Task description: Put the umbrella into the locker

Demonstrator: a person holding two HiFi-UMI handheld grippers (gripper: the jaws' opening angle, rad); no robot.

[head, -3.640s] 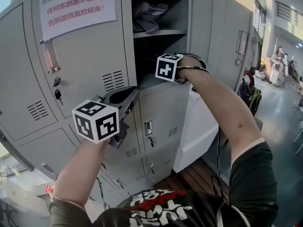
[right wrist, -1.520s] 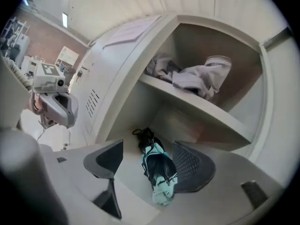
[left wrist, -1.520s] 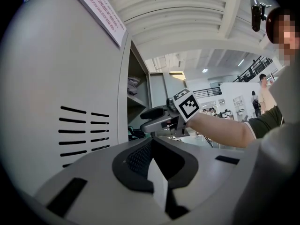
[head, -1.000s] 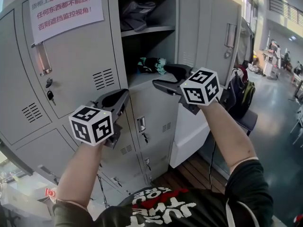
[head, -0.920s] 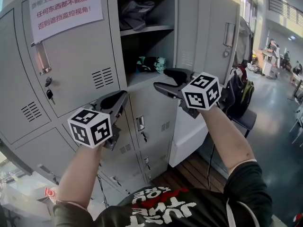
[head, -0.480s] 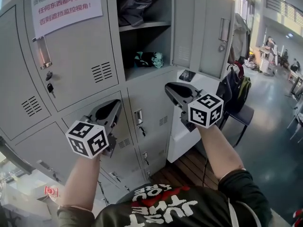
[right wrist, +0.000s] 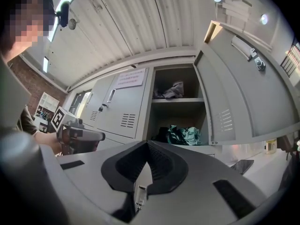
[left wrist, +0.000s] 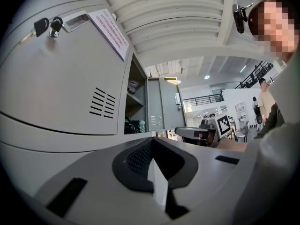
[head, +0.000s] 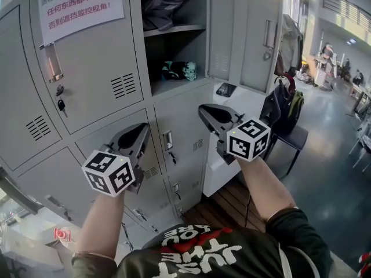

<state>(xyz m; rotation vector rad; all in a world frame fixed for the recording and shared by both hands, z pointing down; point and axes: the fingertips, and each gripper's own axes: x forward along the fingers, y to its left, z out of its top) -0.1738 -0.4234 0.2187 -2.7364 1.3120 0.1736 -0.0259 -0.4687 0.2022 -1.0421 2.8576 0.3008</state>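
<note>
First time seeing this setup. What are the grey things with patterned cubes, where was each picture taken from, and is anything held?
No robot here: a person holds a tool in each hand, the left gripper and the right gripper; the patterned cubes belong to them. The head view comes from a camera on the person's head, looking down. The other two come from cameras riding on each gripper, looking along its jaws. Both grippers are shut and hold nothing. In the open locker ahead, a teal and black bundle, seemingly the umbrella, lies on the lower floor, a grey cloth on the shelf above.
</note>
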